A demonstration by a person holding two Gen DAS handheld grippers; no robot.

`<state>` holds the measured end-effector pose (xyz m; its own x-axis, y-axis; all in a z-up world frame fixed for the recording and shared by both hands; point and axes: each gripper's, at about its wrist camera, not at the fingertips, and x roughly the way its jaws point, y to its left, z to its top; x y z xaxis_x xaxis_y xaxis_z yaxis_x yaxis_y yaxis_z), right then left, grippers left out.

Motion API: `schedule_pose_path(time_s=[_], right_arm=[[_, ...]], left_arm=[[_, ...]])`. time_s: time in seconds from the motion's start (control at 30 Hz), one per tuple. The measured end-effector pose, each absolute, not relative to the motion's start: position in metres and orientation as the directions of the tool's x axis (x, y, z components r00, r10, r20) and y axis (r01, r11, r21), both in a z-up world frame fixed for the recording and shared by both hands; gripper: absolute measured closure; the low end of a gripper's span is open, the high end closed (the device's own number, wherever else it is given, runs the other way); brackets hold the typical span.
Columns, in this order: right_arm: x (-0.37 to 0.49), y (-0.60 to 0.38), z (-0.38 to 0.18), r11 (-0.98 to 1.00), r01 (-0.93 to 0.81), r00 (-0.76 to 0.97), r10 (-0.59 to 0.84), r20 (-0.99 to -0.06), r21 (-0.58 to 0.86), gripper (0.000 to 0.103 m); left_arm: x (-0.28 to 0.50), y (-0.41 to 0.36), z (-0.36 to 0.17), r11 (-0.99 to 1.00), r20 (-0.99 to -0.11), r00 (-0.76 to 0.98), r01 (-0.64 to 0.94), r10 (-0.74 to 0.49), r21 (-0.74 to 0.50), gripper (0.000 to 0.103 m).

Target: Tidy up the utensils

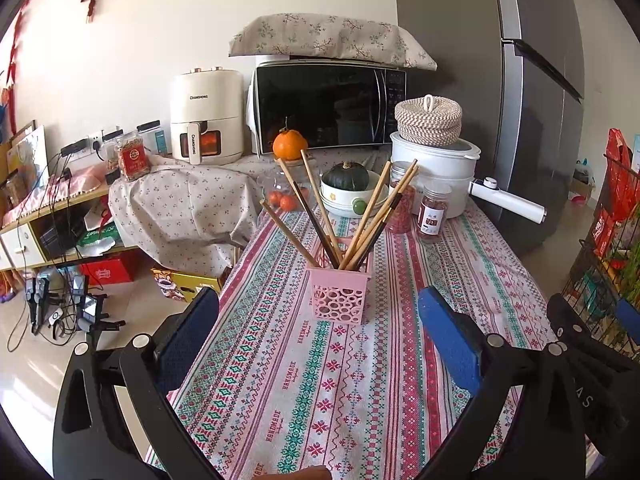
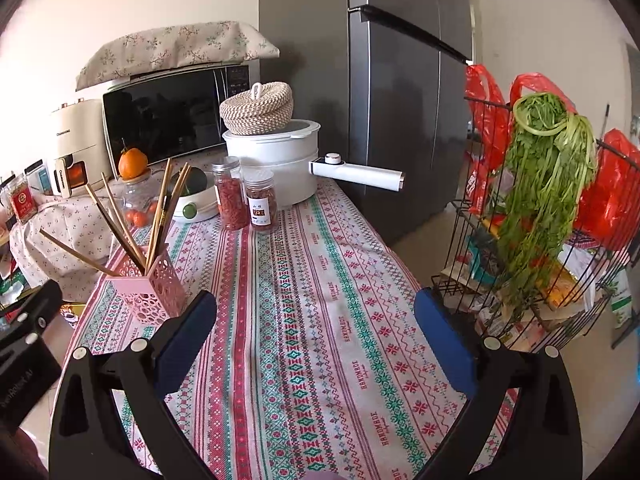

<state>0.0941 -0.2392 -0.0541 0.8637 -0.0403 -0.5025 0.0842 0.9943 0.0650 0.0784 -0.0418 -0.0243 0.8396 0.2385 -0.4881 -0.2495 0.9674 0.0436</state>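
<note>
Fanning upward and outward, the chopsticks (image 1: pixel 340 216) stand in the pink holder (image 1: pixel 340 294); both claws gape wide, empty.

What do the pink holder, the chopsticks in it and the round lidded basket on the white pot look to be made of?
Pink holder: likely moulded plastic, matte, with cut-out circles in its walls. Chopsticks: apparently wood or bamboo, pale tan, several with dark ends. Lidded basket: coiled woven rope or straw, judging by its ribbed beige-and-brown rows.
</note>
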Motion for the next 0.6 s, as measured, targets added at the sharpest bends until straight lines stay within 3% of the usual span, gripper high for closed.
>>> schedule_pose_path(time_s=[0.6], right_arm=[[0.0963, -0.2449, -0.0561, 0.99, 0.104, 0.853, -0.041, -0.52, 0.093, 0.007]], left_arm=[[0.0831, -0.0399, -0.0298, 0.968, -0.526, 0.819, -0.249, 0.229, 0.034, 0.007]])
